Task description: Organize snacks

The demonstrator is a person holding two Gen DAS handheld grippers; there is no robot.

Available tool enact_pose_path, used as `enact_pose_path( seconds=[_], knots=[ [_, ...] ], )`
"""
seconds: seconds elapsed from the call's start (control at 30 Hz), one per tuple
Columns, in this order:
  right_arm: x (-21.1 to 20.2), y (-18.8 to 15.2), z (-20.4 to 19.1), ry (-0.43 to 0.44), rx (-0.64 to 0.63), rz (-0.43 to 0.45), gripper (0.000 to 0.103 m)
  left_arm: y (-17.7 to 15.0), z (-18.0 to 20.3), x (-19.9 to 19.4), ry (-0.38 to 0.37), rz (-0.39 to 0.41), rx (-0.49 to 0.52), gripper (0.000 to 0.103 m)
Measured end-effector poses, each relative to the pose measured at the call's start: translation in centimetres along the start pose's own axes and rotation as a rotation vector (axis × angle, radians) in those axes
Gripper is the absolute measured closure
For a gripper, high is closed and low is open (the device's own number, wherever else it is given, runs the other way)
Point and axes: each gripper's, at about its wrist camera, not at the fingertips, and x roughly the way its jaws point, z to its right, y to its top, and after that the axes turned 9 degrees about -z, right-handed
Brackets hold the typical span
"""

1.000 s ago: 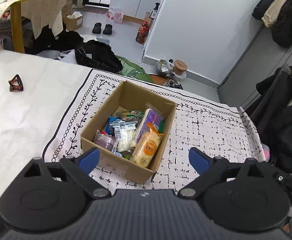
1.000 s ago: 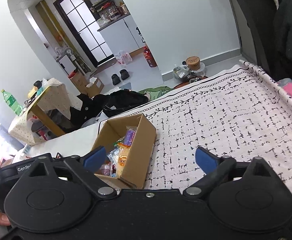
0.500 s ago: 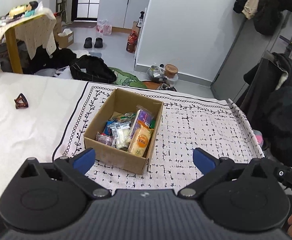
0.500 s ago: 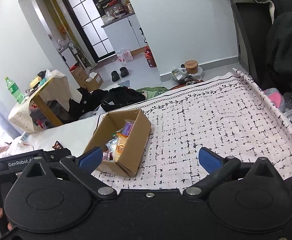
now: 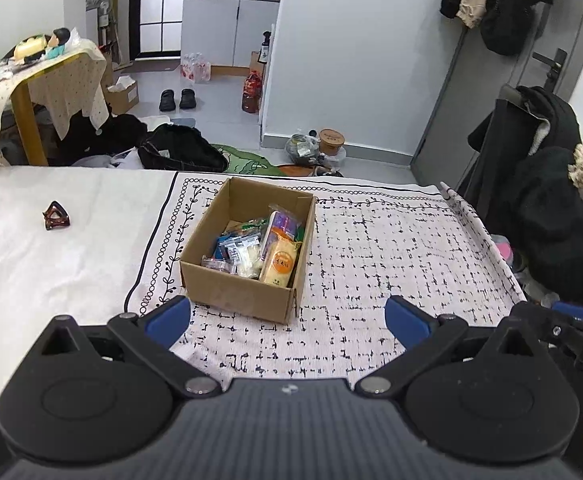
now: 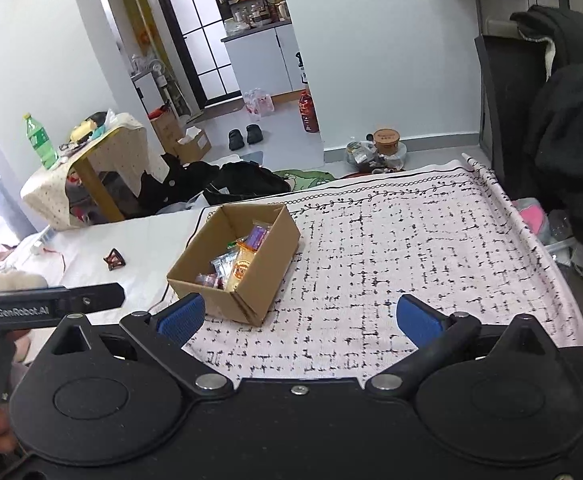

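A cardboard box [image 5: 247, 252] stands on the patterned cloth [image 5: 391, 248] that covers the right part of the table, near the cloth's left border and closer to the far edge than to the near one. The box is open at the top and its flaps are not visible. Inside it the snacks [image 5: 251, 248] lie packed together: a yellow packet with an orange round label [image 5: 281, 266] leans against the right wall, a purple packet [image 5: 285, 222] stands just behind it, and some clear and blue small packets [image 5: 235, 250] fill the left and middle part. In the right wrist view the same box [image 6: 233, 264] shows its near corner, with the yellow packet [image 6: 243, 268] against its right wall.

The left tongs [image 5: 287, 318] are wide open and hold nothing; the blue pads [image 5: 169, 316] stay above the cloth, in front of the near wall of the box. The right tongs [image 6: 299, 318] are also wide open and empty, above the cloth near the near edge, with the box in front of the left pad [image 6: 181, 316].

On the white sheet [image 5: 51, 264], left of the cloth, a small dark hair clip [image 5: 56, 215] lies well apart from the box. Part of the left tool's handle [image 6: 47, 306] is visible at the left of the right wrist view.
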Motion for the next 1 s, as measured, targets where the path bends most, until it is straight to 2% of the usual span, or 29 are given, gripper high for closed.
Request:
enact_pose_path(
  seconds=[0.27, 0.37, 1.0],
  knots=[
    [-2.2, -1.1, -0.2, 0.002, -0.023, 0.014, 0.0, -1.5, 0.4, -2.7, -0.004, 0.016, 0.049, 0.0],
    [-2.7, -1.4, -0.1, -0.001, -0.027, 0.017, 0.0, -1.9, 0.2, -3.2, -0.021, 0.008, 0.036, 0.0],
    [-3.8, -1.8, -0.4, 0.008, -0.047, 0.041, 0.0, -2.8, -0.2, -5.0, 0.002, 0.029, 0.038, 0.0]
  ],
)
